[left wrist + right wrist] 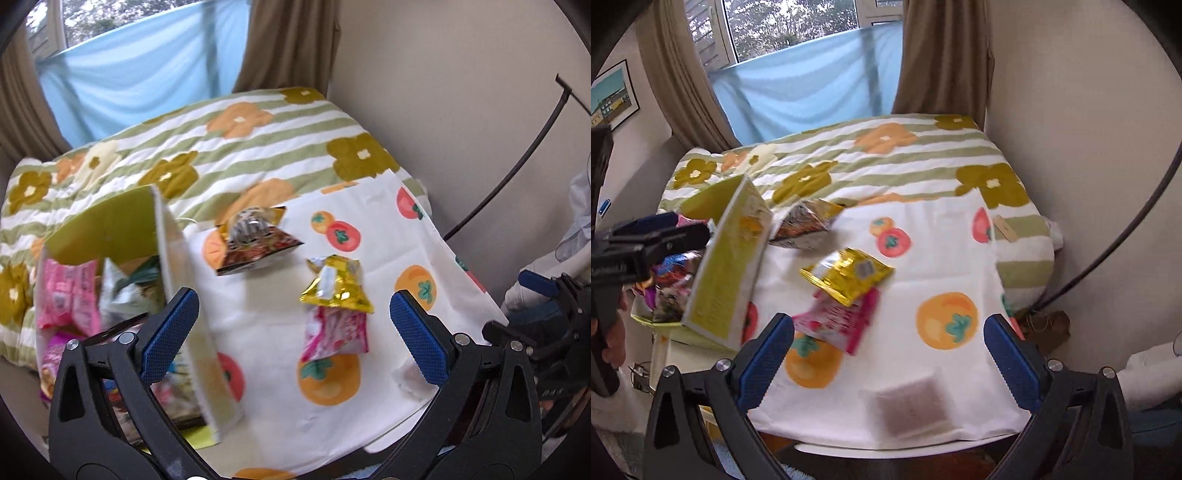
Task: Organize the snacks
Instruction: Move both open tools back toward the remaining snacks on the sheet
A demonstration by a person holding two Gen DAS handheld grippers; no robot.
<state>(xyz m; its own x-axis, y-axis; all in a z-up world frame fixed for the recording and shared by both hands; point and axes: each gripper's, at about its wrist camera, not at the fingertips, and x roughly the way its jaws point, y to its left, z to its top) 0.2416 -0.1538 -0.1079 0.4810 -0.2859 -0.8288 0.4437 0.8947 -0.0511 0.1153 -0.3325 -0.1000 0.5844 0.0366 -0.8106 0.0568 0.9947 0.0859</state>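
- A bed (923, 147) with a striped, flowered quilt is seen below the curtained window; nothing of the task lies on it.
- A white cloth with a fruit print (369, 229) is spread over the surface (894, 451), apparently as a sorting area; only the surface's white near edge shows below the cloth.
- A green-and-white box (177, 280) is stood at the cloth's left edge, its lid raised, so that snacks can be dropped in; pink and pale packets (70, 295) are already gathered inside.
- A dark pyramid-shaped snack bag (255, 240) is left just beside the box, toward the far edge of the cloth.
- A gold packet (849, 275) is laid overlapping a pink packet (842, 321) near the cloth's middle; both are judged still to be sorted.
- A small flat packet (908, 406) is blurred at the near edge; its kind cannot be told.
- The left gripper (295, 332) is held above the box's near side, fingers spread wide and empty.
- The right gripper (886, 362) is likewise released and empty, aimed toward the pink packet, judged the likeliest next pick.
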